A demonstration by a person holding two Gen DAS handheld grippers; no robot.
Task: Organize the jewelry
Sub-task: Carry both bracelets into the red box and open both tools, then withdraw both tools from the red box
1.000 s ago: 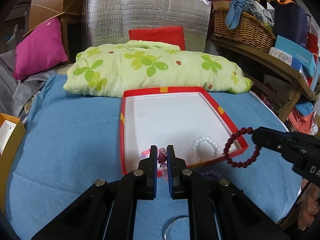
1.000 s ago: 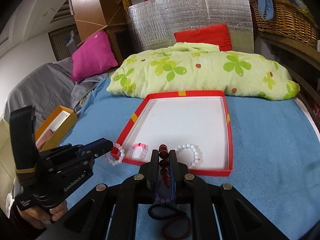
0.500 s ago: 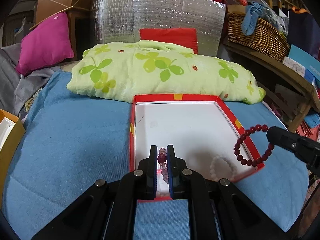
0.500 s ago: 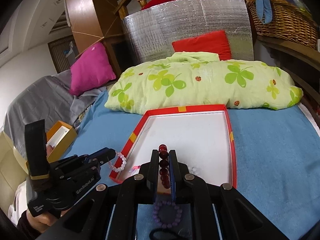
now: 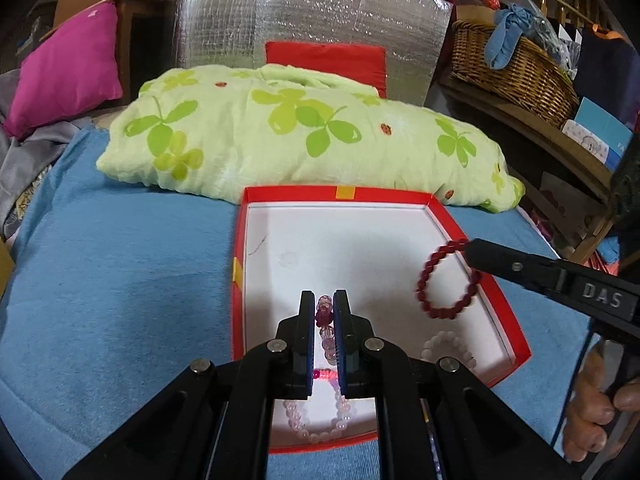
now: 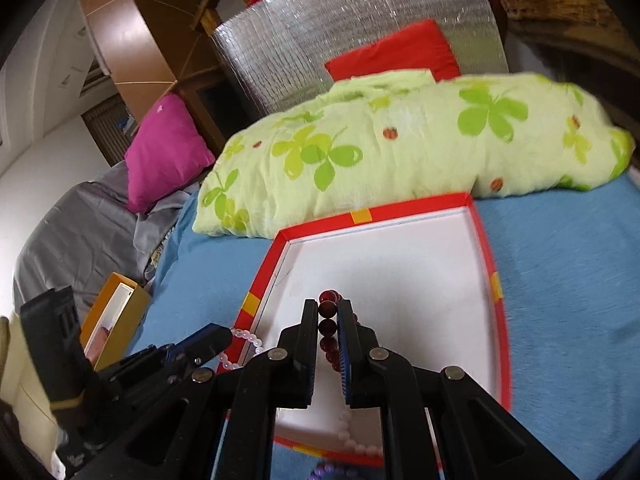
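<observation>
A red-rimmed white tray (image 5: 240,248) (image 6: 496,280) lies on the blue blanket. My left gripper (image 5: 324,306) is shut on a clear pink bead bracelet (image 5: 326,332) and holds it over the tray's near left part; it shows in the right wrist view (image 6: 248,338) too. My right gripper (image 6: 329,308) is shut on a dark red bead bracelet (image 6: 328,326), which hangs over the tray's right side (image 5: 448,284). A pale pink bracelet (image 5: 316,420) and a white bead bracelet (image 5: 448,346) lie in the tray's near end.
A green clover-print pillow (image 5: 304,132) lies just behind the tray. A purple bracelet (image 6: 340,470) lies on the blanket in front of the tray. An orange box (image 6: 116,312) stands at the left. A wicker basket (image 5: 516,68) sits on a shelf at the right.
Both grippers have moved forward over the tray with their bracelets. The right gripper has tilted and carried the dark red bracelet from outside the right rim to above the tray's inside.
</observation>
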